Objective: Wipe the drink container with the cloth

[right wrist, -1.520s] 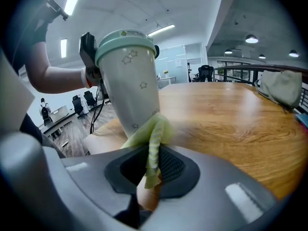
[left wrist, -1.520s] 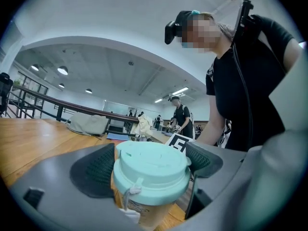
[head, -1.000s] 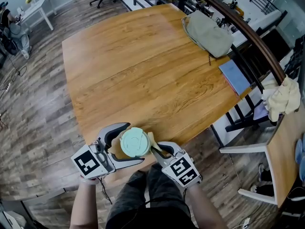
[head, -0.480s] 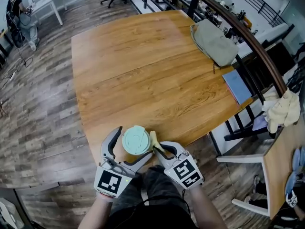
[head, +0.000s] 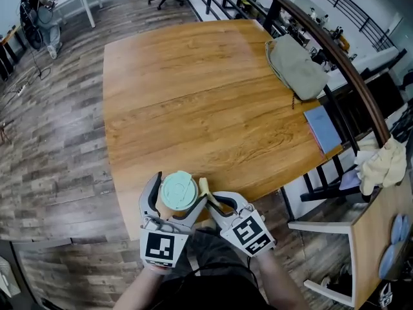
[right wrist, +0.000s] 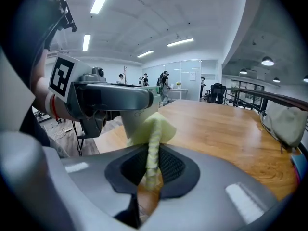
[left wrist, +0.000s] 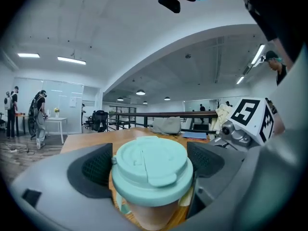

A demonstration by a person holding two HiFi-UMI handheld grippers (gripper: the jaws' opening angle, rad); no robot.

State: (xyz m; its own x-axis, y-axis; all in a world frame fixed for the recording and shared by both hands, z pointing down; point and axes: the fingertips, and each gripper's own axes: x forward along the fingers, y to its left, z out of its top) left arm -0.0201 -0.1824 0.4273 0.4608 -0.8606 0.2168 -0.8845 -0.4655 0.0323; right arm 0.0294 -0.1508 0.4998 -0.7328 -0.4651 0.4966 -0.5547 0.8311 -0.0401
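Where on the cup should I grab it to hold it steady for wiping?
Grip the body just under the lid, coming from the near edge of the table. The cup stands upright and round, and the lid's overhanging rim should stop slipping. The cloth is at its right, so leave that side free.

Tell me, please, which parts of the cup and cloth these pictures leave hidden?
- Lower wall of the cup: in the head view it is hidden under its own lid and the left tool; in the left gripper view the bottom edge cuts it off.
- Where the cloth meets the cup: in the right gripper view the cloth's own folds cover it.
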